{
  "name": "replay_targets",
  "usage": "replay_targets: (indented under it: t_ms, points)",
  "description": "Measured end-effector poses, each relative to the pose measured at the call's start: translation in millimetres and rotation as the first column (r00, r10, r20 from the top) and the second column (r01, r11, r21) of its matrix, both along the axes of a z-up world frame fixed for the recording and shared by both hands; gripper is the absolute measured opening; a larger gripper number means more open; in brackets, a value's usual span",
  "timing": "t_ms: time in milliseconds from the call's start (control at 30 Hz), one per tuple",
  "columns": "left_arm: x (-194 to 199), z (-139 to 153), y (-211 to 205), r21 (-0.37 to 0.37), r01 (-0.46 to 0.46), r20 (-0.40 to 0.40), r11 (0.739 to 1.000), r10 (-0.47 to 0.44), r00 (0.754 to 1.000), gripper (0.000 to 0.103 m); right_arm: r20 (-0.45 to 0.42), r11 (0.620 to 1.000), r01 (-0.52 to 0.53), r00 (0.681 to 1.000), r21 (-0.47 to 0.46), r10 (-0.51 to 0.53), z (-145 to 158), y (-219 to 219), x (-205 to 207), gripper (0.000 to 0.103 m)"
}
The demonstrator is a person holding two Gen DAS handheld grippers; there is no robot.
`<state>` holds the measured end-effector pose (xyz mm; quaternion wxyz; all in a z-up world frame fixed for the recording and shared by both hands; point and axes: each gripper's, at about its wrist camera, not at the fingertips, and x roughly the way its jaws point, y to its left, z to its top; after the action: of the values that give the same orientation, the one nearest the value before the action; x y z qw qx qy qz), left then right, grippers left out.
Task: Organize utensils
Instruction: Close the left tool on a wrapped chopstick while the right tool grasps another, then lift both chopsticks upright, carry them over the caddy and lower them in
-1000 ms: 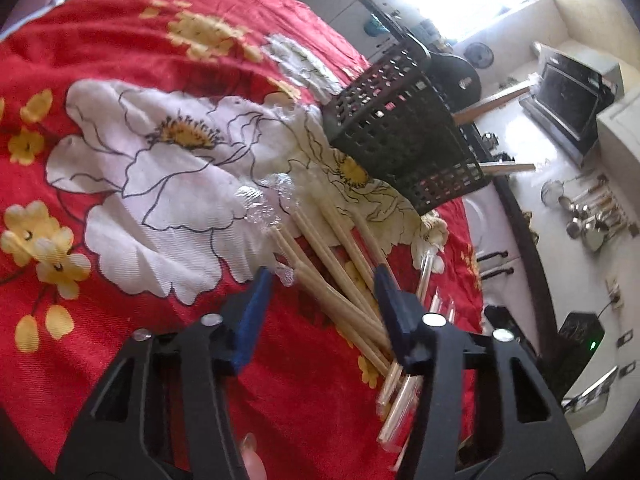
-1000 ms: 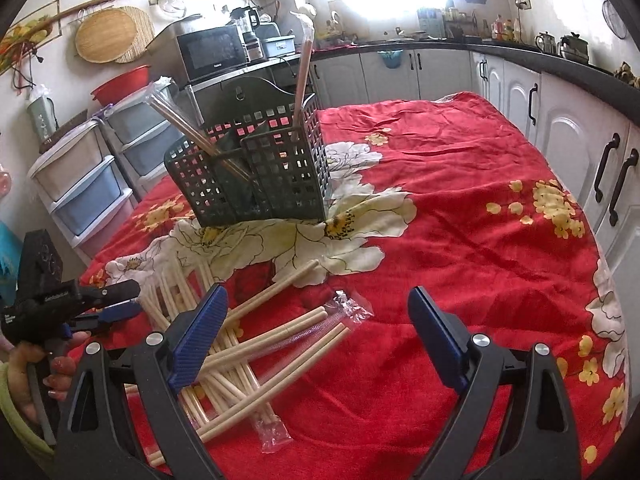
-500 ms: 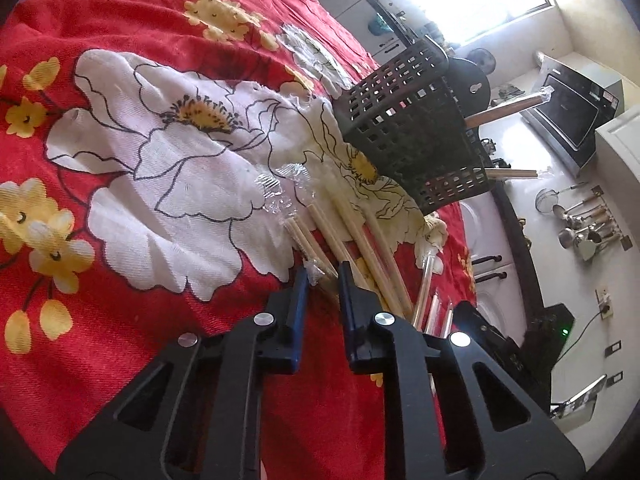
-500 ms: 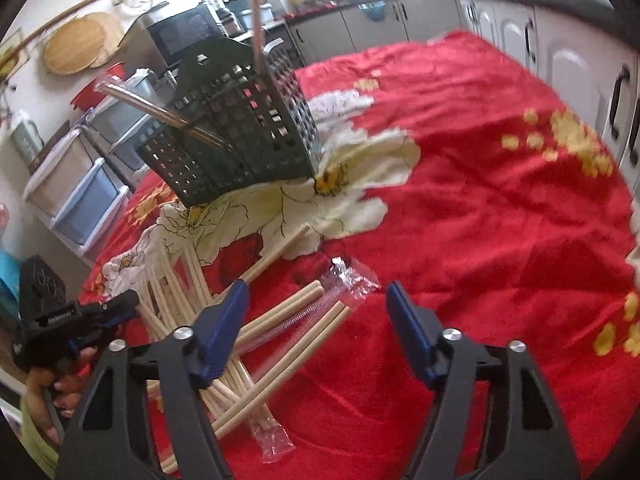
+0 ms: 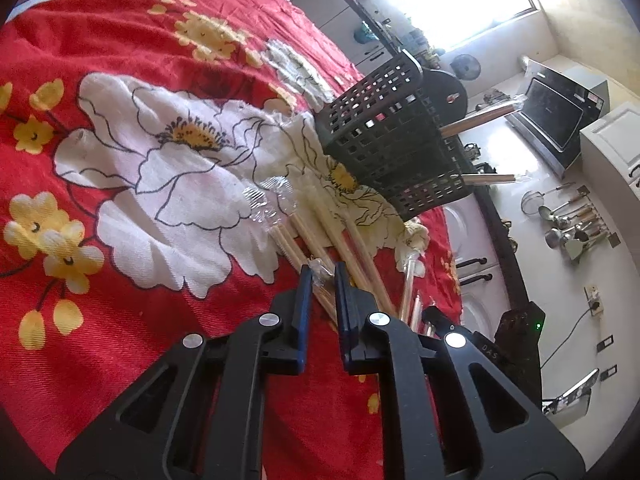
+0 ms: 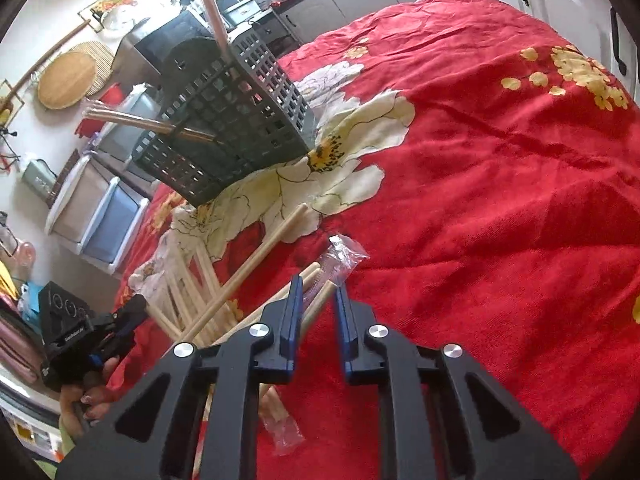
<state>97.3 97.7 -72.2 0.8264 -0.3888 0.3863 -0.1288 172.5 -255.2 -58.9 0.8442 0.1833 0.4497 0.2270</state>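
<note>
Pinching a wrapped chopstick pair [image 5: 320,280] low in the frame's centre, my left gripper [image 5: 321,276] has its jaws nearly together. My right gripper [image 6: 316,294] clamps another stick [image 6: 320,304] by its wrapper end. More sticks [image 5: 340,236] fan just beyond on the red cloth [image 5: 120,40]; the basket [image 5: 392,136] sits upper right.

Red floral cloth [image 5: 120,280], black basket [image 5: 384,136]
</note>
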Motion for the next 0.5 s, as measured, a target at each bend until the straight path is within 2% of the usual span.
replay_targets:
  t_ms: [500]
  points:
    - [-11.1,43.1,16.3,0.055,-0.070,0.146,0.996,0.061,0.987,0.005,0.206,0.999,-0.037,0.978,0.023,0.032,67.3,-0.3,-14.1,0.008]
